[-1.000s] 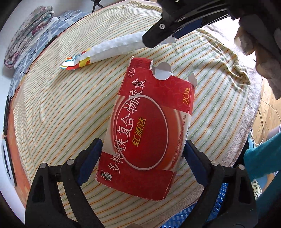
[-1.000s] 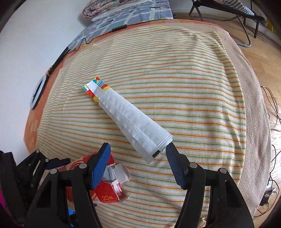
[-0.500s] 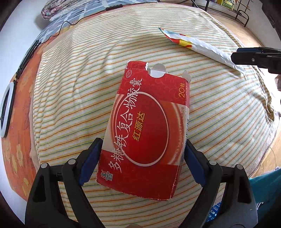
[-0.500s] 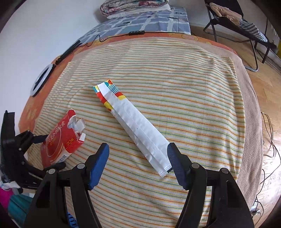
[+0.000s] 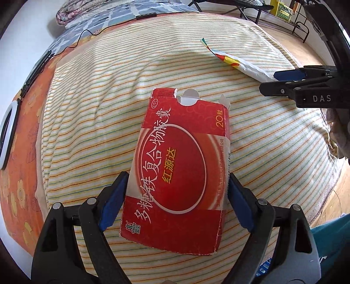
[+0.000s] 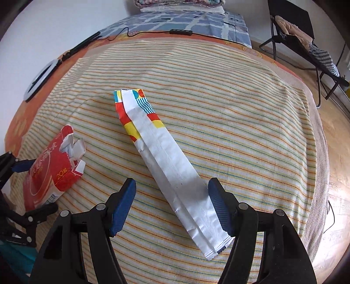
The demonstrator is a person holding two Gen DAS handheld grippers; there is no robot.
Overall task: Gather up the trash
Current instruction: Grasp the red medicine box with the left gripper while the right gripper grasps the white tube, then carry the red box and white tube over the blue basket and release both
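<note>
Striped blanket (image 5: 91,122) under my left gripper (image 5: 176,201), closing around a torn red box (image 5: 181,166); my right gripper (image 6: 171,207), closing, straddles a white bag (image 6: 172,172).

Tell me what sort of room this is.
Most likely a bedroom: the trash lies on a bed under a striped sheet, folded bedding is stacked at the far end, and a folding chair stands on wood floor.
</note>
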